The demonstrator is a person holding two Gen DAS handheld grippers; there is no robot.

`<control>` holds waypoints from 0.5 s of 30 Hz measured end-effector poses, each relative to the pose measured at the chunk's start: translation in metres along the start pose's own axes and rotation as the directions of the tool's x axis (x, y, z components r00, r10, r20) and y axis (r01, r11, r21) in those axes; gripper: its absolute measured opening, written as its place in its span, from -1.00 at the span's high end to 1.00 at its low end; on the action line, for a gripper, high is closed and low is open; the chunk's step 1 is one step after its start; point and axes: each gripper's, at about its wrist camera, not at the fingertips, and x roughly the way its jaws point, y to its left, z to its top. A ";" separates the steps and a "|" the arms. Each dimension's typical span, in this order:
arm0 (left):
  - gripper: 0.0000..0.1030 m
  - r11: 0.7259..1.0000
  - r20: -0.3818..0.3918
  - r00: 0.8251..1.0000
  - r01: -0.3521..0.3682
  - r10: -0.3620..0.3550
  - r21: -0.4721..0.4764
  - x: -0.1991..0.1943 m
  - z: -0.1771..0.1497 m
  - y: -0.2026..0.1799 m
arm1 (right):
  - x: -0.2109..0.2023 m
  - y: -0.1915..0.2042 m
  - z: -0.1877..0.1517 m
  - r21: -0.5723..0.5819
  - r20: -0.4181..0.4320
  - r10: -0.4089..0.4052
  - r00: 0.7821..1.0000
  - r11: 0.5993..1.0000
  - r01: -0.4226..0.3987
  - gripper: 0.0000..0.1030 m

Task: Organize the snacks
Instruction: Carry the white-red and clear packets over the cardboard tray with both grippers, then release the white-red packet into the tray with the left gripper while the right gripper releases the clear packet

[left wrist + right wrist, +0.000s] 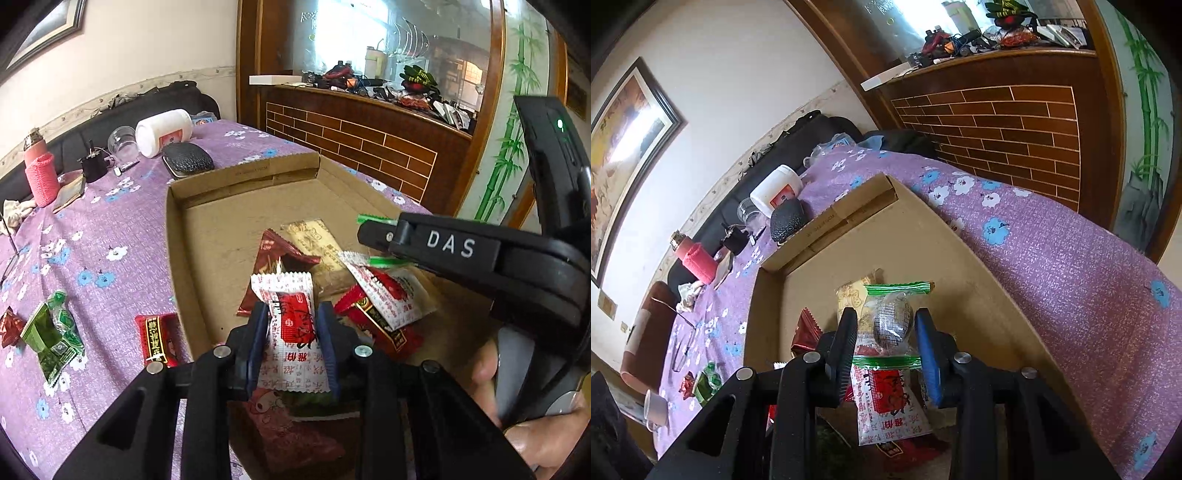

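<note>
A white-and-red snack packet (290,325) hangs over the cardboard tray (173,258), clamped in our left gripper (291,332); our right gripper (886,332) pinches a green-sealed sweet (892,321). Both, we judge, await release among the snacks below.

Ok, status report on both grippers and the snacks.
Left gripper shut on white-red packet. Right gripper shut on green-edged packet. Both over cardboard tray.

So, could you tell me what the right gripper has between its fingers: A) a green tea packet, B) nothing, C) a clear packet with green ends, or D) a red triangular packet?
C: in the right wrist view the right gripper holds the clear packet with green ends above the cardboard box.
</note>
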 end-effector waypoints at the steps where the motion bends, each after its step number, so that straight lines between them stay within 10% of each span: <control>1: 0.47 1.000 0.001 1.000 -0.002 0.002 0.004 0.000 -0.001 0.000 | 0.000 0.001 0.000 -0.004 0.001 -0.004 1.000 1.000 0.004 0.31; 15: 0.19 1.000 0.031 1.000 -0.008 0.008 0.011 -0.008 0.000 -0.003 | -0.003 0.005 -0.001 -0.023 0.010 -0.012 1.000 1.000 0.012 0.24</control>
